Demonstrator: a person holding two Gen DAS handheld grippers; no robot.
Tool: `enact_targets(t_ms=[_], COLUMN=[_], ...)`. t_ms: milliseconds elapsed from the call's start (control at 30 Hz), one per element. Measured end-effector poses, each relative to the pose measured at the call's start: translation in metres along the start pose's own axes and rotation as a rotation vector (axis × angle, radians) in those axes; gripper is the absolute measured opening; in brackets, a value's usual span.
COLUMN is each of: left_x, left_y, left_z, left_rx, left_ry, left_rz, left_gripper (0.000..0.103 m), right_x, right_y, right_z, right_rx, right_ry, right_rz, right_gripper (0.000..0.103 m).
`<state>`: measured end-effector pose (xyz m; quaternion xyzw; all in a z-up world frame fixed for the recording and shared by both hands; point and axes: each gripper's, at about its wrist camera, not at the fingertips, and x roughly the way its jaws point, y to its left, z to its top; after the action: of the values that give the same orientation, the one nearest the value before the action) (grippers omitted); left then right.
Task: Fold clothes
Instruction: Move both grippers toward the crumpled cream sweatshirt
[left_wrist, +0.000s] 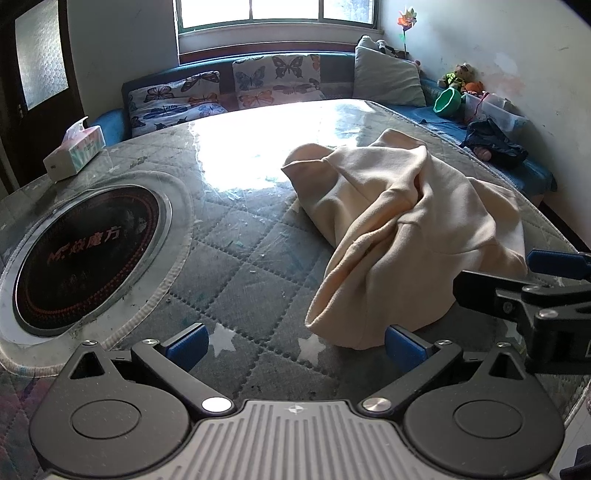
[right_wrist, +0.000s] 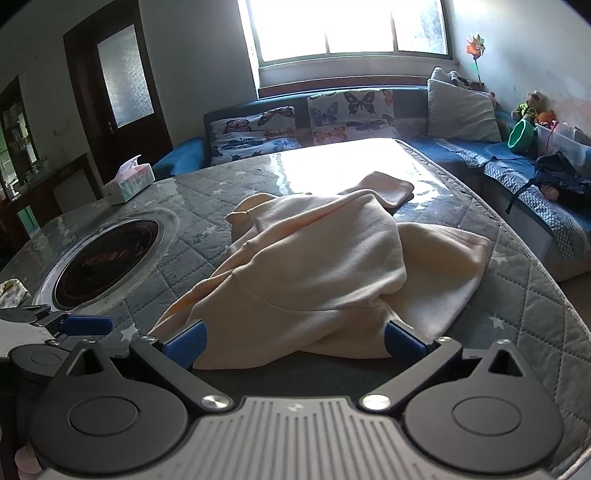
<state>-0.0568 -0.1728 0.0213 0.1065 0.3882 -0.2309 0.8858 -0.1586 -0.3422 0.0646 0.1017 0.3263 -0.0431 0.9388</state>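
Observation:
A cream sweatshirt (left_wrist: 402, 229) lies crumpled in a heap on the quilted table (left_wrist: 240, 258). My left gripper (left_wrist: 295, 347) stands open just short of its near hem, with nothing between the blue pads. In the right wrist view the same sweatshirt (right_wrist: 314, 266) fills the middle, one sleeve stretched toward the window. My right gripper (right_wrist: 295, 341) is open, its blue pads on either side of the garment's near edge, not closed on it. The right gripper (left_wrist: 535, 288) also shows at the right edge of the left wrist view, and the left gripper (right_wrist: 74, 325) shows low on the left in the right wrist view.
A round black cooktop (left_wrist: 88, 254) is set into the table at the left. A tissue box (left_wrist: 74, 151) stands at the far left corner. A sofa with butterfly cushions (left_wrist: 229, 92) runs behind the table, and toys, a green bowl (left_wrist: 447, 100) and dark clothes sit on the right bench.

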Motion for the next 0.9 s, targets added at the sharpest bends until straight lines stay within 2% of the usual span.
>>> enact_targets(t_ms=[900], left_x=[0.008], left_y=[-0.004], left_z=[0.015], left_rx=[0.018], left_ry=[-0.002], left_rz=[0.002], left_gripper=[0.103], right_x=[0.013], right_y=[-0.013], right_z=[0.007], right_rx=[0.031], right_ry=[-0.001], right_rz=[-0.003], right_gripper=[0.103])
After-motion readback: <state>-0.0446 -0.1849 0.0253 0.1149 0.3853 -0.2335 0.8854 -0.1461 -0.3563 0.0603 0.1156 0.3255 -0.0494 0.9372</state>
